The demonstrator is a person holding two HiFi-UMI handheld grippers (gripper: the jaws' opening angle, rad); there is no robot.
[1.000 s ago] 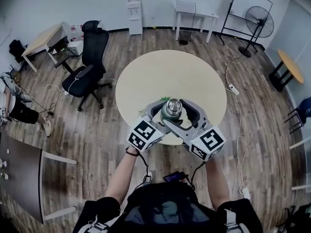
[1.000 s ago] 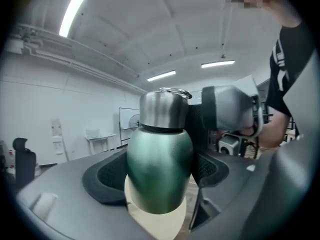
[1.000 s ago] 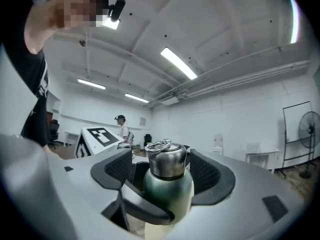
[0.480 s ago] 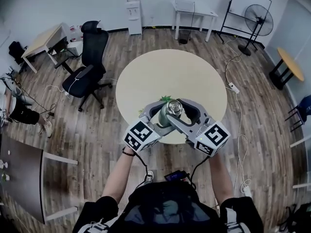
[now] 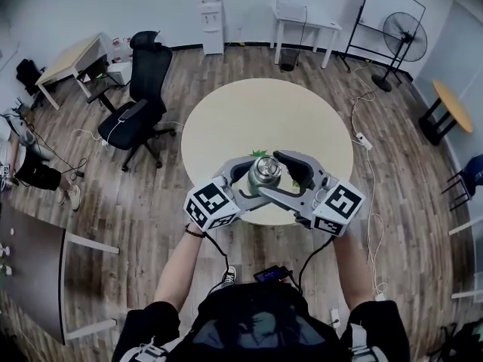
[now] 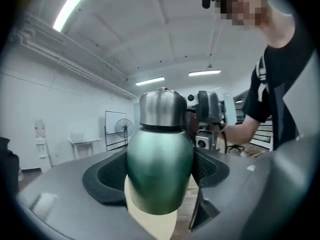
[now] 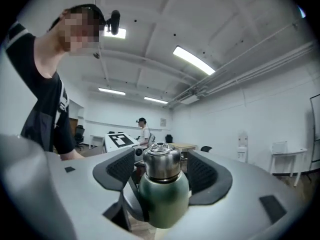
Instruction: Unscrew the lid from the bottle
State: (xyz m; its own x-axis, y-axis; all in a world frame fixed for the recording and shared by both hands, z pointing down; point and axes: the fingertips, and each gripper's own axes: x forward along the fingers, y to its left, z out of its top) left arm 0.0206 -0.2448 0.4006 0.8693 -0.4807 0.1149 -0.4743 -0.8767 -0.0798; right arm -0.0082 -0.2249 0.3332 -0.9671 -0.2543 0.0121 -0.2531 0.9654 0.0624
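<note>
A green metal bottle (image 6: 160, 169) with a steel lid (image 5: 266, 170) is held up above the near edge of the round beige table (image 5: 264, 119). My left gripper (image 5: 255, 178) is shut on the bottle's green body, with its dark pads (image 6: 107, 176) pressed against both sides. My right gripper (image 7: 162, 171) comes in from the right and reaches around the lid (image 7: 161, 166). Its jaws are opening, and a gap shows between each pad (image 7: 202, 171) and the lid. The bottle stands roughly upright.
A black office chair (image 5: 143, 89) stands left of the table. At the back are a white side table (image 5: 306, 21) and a fan (image 5: 404, 36). A small round table (image 5: 451, 100) is at the right, cables (image 5: 366, 138) lie on the floor, and a seated person (image 5: 30, 168) is far left.
The right gripper's marker cube has swung right and slightly up around the bottle. The left gripper's cube has drifted left. The bottle stays in the left gripper's grip.
</note>
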